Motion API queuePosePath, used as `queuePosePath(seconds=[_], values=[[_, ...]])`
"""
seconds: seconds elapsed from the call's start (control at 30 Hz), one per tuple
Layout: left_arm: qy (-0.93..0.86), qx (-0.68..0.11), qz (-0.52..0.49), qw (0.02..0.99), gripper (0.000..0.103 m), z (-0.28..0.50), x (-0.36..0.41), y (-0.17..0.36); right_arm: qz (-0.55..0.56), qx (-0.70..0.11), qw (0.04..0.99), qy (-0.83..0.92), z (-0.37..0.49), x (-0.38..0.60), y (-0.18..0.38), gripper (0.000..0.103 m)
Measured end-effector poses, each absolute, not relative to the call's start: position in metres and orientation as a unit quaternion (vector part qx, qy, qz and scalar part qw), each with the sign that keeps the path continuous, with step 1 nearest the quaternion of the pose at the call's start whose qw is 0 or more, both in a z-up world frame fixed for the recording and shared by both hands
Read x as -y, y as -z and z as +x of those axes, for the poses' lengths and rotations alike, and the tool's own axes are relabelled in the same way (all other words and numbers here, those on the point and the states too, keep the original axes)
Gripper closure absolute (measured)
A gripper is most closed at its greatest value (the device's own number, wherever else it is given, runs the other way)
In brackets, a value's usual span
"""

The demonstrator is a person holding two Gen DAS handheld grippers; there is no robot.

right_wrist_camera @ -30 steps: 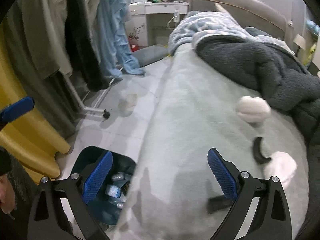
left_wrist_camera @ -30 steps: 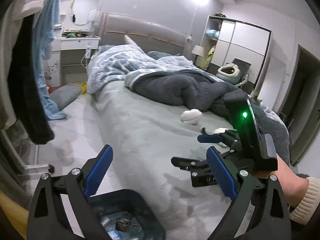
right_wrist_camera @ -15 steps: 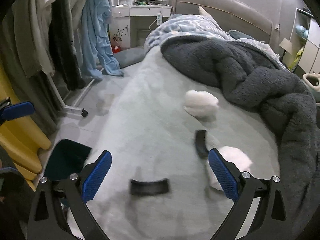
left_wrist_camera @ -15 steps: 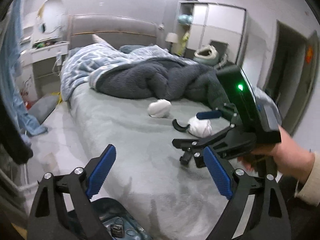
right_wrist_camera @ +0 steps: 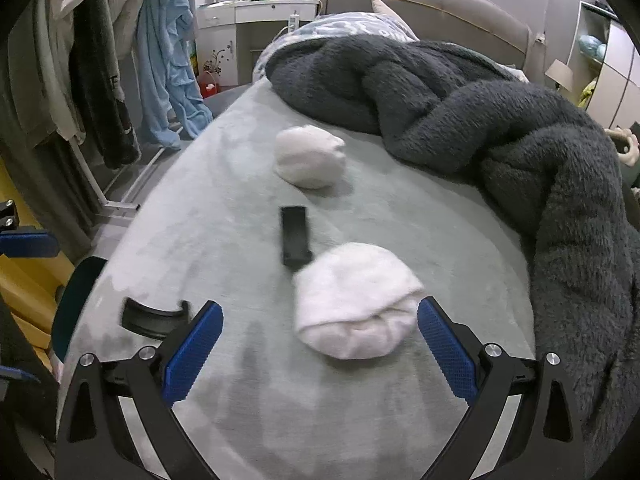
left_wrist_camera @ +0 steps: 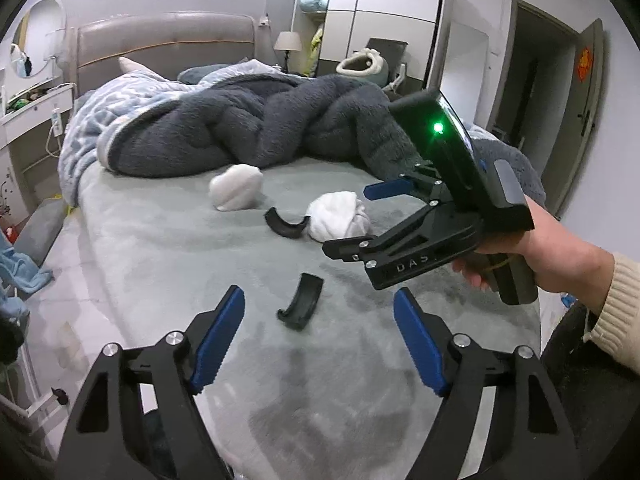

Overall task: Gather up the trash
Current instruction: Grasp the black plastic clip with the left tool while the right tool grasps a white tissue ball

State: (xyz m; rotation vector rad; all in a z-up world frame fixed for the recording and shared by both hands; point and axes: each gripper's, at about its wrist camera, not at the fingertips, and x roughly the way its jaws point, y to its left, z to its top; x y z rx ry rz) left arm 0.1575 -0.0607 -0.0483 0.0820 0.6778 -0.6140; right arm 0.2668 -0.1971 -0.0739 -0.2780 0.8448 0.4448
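Observation:
Two white crumpled wads and two curved black plastic pieces lie on the grey bed. In the right wrist view the near wad (right_wrist_camera: 354, 300) sits just ahead of my open right gripper (right_wrist_camera: 320, 344), between its fingers' line. The far wad (right_wrist_camera: 310, 156) and a black piece (right_wrist_camera: 295, 234) lie beyond; another black piece (right_wrist_camera: 154, 316) is at the left finger. In the left wrist view my open left gripper (left_wrist_camera: 320, 336) hovers near a black piece (left_wrist_camera: 301, 306). The right gripper (left_wrist_camera: 360, 220) shows there beside the near wad (left_wrist_camera: 338, 216); the other black piece (left_wrist_camera: 285, 222) and far wad (left_wrist_camera: 236, 188) lie behind.
A dark fluffy blanket (right_wrist_camera: 480, 100) covers the far and right side of the bed. A teal bin (right_wrist_camera: 76, 296) stands on the floor left of the bed. Clothes hang on a rack (right_wrist_camera: 100, 60) at left. A wardrobe (left_wrist_camera: 380, 20) and door stand beyond.
Both grippers swung right from the bin side toward the bed's middle. The right gripper advanced over the bed to the near white wad. Both stayed open.

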Motion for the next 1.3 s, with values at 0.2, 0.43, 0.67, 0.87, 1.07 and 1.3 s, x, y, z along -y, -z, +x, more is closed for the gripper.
queuePosePath(seconds=[0.2, 0.43, 0.67, 0.87, 1.07, 1.3], values=[[0.308, -0.354, 0.049, 0.882, 0.035, 0.178, 0.08, 0.07, -0.127, -0.414, 0.87, -0.236, 0.271, 0.211, 0.085, 0.004], [0.294, -0.38, 0.051, 0.876, 0.047, 0.2, 0.091, 0.093, -0.119, -0.409, 0.864, -0.27, 0.269, 0.212, 0.088, 0.004], [0.275, -0.396, 0.043, 0.875, 0.057, 0.216, 0.091, 0.105, -0.113, -0.413, 0.861, -0.273, 0.283, 0.21, 0.097, 0.006], [0.263, -0.407, 0.032, 0.874, 0.072, 0.222, 0.085, 0.113, -0.105, -0.425, 0.861, -0.26, 0.293, 0.215, 0.102, 0.038], [0.256, -0.409, 0.024, 0.876, 0.082, 0.225, 0.084, 0.111, -0.089, -0.423, 0.864, -0.259, 0.291, 0.224, 0.093, 0.051], [0.249, -0.404, 0.029, 0.88, 0.082, 0.221, 0.09, 0.105, -0.094, -0.416, 0.872, -0.241, 0.286, 0.233, 0.076, 0.051]])
